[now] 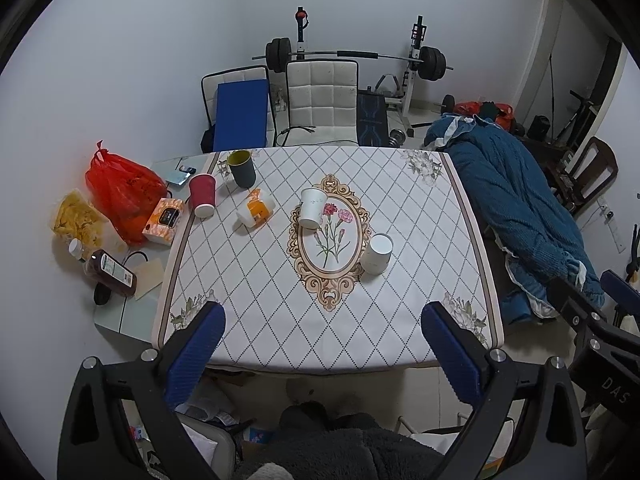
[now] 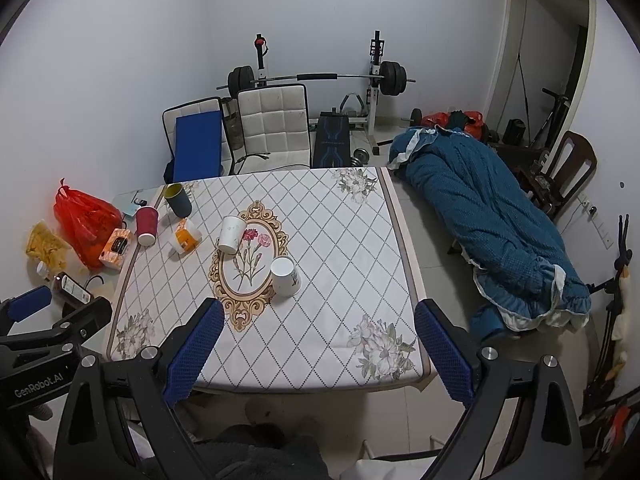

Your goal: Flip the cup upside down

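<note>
Both grippers hung back over the near edge of the table point(image 1: 460, 216), well apart from every cup, which suggested no cup had been chosen or approached yet. The left gripper point(image 1: 322, 320) had its jaws spread wide and empty; the right gripper point(image 2: 320, 320) likewise stood wide and held nothing, ready to take a cup's width.

Five cups stood on the cloth. Two white ones sat by the oval flower print: the far white cup point(image 1: 313, 208) at its top edge and the near white cup point(image 1: 377, 254) at its right edge, both apparently rim-down. A red cup point(image 1: 203, 196) and an orange cup point(image 1: 256, 210) also seemed turned over or tipped.

Only the dark cup point(image 1: 241, 168), at the far left corner, clearly stood mouth-up, its yellowish inside showing. It was probably the one left to flip, nearer the left gripper's side.
</note>
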Action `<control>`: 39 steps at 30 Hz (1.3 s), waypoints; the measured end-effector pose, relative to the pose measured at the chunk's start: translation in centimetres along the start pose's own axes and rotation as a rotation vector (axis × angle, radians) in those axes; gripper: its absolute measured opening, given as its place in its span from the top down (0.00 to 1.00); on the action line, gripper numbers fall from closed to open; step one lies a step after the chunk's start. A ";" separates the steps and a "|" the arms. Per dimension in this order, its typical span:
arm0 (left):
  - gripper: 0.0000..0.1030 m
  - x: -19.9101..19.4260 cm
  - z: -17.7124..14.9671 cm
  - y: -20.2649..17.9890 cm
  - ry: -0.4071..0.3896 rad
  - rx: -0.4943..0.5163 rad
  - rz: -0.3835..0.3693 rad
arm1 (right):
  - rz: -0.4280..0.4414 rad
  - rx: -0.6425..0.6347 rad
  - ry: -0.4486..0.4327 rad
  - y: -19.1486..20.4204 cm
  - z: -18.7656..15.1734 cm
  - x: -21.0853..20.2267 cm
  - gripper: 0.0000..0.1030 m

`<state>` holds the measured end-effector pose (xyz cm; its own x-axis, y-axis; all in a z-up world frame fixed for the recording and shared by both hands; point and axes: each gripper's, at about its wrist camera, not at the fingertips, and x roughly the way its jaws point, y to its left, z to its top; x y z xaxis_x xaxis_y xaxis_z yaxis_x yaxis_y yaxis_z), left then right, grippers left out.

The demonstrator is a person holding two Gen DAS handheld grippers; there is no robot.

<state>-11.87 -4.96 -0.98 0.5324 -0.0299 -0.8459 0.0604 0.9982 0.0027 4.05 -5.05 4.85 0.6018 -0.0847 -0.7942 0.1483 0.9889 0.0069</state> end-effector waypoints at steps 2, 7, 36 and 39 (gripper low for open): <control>0.02 0.1 0.0 -0.2 0.002 0.000 0.004 | 0.003 0.001 0.002 -0.1 -0.1 0.1 0.05; 0.02 0.2 -0.1 -0.3 0.004 0.001 0.008 | 0.004 0.002 0.003 -0.1 -0.1 0.3 0.05; 0.02 0.2 0.0 -0.8 -0.008 0.003 0.021 | 0.027 0.020 0.012 -0.5 -0.7 0.6 0.05; 0.02 0.2 0.0 -0.9 -0.008 0.003 0.021 | 0.025 0.018 0.011 -0.4 -0.6 0.6 0.05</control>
<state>-11.81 -5.85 -1.15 0.5400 -0.0098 -0.8416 0.0515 0.9984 0.0215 3.84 -5.39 4.00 0.5966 -0.0585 -0.8004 0.1471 0.9884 0.0374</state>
